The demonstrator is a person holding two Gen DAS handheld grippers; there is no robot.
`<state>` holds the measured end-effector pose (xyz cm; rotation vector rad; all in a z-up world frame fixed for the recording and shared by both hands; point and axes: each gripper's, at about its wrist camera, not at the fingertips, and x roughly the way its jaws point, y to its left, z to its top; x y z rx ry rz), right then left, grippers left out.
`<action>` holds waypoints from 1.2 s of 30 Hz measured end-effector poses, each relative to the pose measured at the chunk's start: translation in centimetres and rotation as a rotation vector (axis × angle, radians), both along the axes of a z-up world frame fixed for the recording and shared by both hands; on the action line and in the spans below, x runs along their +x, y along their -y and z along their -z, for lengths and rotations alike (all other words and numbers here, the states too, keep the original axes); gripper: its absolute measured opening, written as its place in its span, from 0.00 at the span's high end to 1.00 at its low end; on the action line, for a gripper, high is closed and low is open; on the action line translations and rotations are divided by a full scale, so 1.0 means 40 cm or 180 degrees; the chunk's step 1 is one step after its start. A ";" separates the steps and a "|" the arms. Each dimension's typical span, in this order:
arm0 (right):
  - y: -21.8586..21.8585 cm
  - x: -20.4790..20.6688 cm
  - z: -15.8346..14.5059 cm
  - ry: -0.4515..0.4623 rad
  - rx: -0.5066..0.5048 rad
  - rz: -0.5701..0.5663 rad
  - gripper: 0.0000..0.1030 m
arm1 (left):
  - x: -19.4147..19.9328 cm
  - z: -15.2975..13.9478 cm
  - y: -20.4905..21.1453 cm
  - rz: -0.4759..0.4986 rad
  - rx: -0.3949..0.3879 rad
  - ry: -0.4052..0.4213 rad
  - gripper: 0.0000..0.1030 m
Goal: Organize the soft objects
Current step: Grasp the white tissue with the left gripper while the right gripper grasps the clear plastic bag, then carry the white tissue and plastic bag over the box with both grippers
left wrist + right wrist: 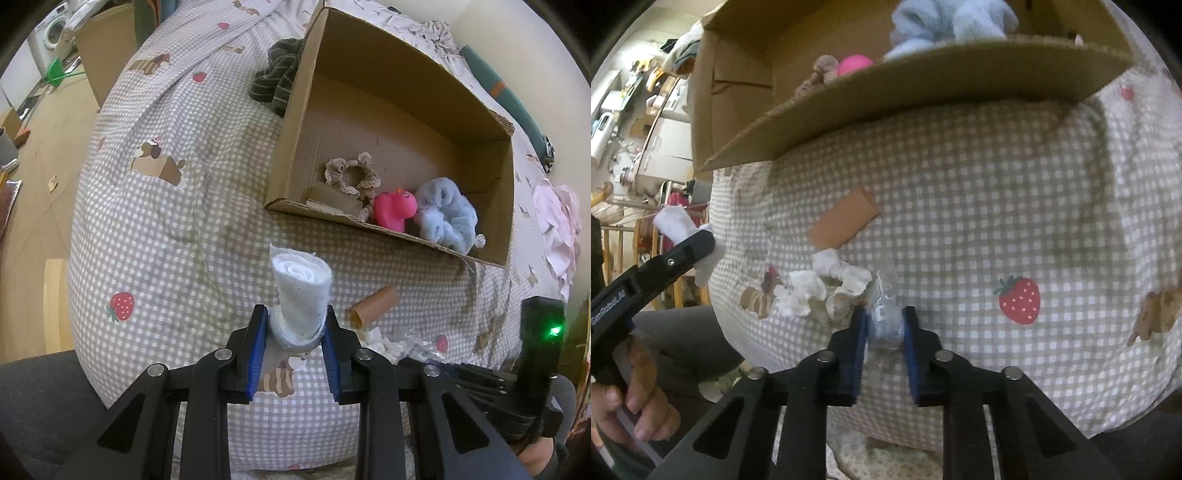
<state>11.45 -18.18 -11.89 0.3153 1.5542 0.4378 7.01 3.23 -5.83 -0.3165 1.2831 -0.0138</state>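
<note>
My left gripper (pixel 295 317) is shut on a rolled white cloth (pixel 301 291) and holds it upright above the checked bedspread, short of the cardboard box (pixel 291 122). The box holds a beige lace scrunchie (pixel 351 177), a pink toy duck (pixel 393 208) and a fluffy blue scrunchie (pixel 447 216). My right gripper (pixel 884 317) is shut on a clear plastic packet with something pale blue inside (pixel 884 321), low at the bed's near edge. The left gripper with the cloth also shows in the right wrist view (pixel 676 225). A white scrunchie (pixel 823 288) lies next to the right gripper.
A brown cardboard tube (pixel 373 302) lies on the bedspread in front of the box. A dark striped cloth (pixel 277 77) sits left of the box's far end. Pink fabric (pixel 557 229) lies at the right. Wooden floor and another cardboard box (pixel 103 51) are to the left.
</note>
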 end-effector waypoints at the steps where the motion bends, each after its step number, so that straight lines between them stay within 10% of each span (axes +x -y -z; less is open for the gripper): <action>1: 0.003 -0.001 -0.009 0.0041 0.0001 0.0003 0.84 | 0.000 -0.001 0.000 -0.0005 0.0003 0.0005 0.75; 14: 0.095 -0.011 -0.108 0.0493 0.0085 0.0195 0.85 | -0.005 -0.004 0.009 -0.0012 0.0174 0.0050 0.75; 36: 0.080 0.124 -0.404 0.1520 0.0422 0.0309 0.85 | 0.084 -0.262 0.070 0.0325 0.0422 0.0922 0.75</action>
